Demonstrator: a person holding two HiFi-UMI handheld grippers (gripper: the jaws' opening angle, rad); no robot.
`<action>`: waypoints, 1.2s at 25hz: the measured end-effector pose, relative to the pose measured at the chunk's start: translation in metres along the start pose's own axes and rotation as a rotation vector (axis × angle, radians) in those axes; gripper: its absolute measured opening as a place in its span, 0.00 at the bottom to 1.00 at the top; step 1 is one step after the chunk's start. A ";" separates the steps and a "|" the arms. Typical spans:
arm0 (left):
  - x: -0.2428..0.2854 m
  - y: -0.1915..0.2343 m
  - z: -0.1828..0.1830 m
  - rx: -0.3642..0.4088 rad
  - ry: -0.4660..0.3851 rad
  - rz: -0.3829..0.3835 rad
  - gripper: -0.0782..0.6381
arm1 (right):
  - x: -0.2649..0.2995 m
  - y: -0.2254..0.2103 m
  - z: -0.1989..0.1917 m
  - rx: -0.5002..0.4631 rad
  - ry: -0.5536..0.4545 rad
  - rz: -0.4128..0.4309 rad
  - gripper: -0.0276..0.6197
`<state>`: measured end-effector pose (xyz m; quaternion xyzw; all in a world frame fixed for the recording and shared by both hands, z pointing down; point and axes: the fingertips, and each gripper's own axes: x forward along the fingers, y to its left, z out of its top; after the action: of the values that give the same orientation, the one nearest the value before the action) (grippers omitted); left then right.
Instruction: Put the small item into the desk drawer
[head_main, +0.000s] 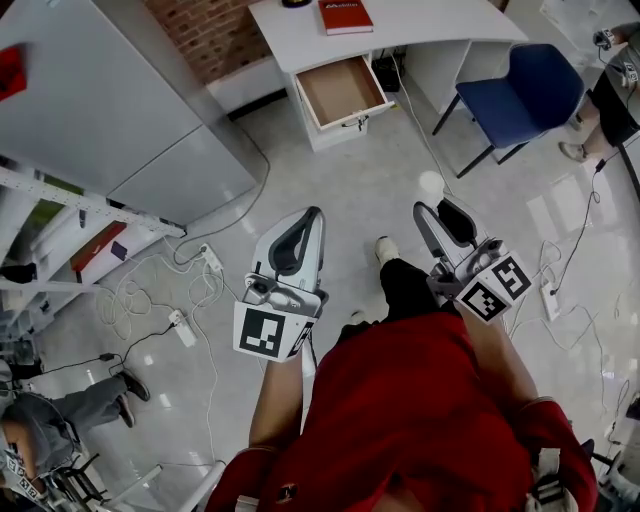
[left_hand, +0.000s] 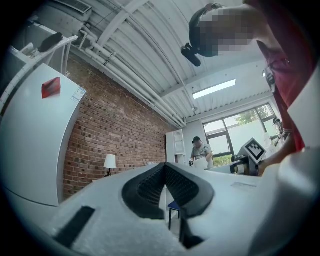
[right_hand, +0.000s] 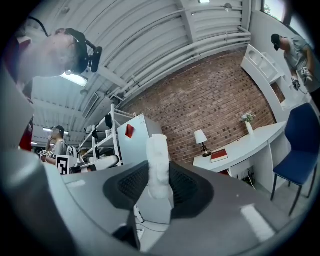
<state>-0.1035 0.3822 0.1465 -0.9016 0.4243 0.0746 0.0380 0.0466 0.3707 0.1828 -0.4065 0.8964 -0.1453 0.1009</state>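
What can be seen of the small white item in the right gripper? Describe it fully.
The small white item is a stubby, roughly cylindrical roll with a rough, fluffy surface, like tissue or foam. It stands upright, clamped between the black ribbed pads of the right gripper, and its rounded top pokes out above them. Nothing but the pads seems to touch it.

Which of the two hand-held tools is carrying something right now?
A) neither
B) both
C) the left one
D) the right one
D: the right tool is clamped on a small white item that sticks up between its pads, while the left tool has its pads closed together with nothing between them.
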 end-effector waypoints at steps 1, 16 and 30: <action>0.005 0.005 -0.003 0.000 0.004 0.003 0.12 | 0.007 -0.006 -0.001 0.002 0.002 0.000 0.26; 0.178 0.106 -0.084 -0.001 0.125 0.081 0.12 | 0.139 -0.199 -0.011 0.108 0.066 -0.003 0.26; 0.329 0.186 -0.151 0.040 0.188 0.203 0.12 | 0.254 -0.356 -0.015 0.099 0.187 0.075 0.26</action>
<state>-0.0245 -0.0060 0.2396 -0.8561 0.5166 -0.0153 0.0081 0.1259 -0.0427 0.3033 -0.3519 0.9081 -0.2231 0.0420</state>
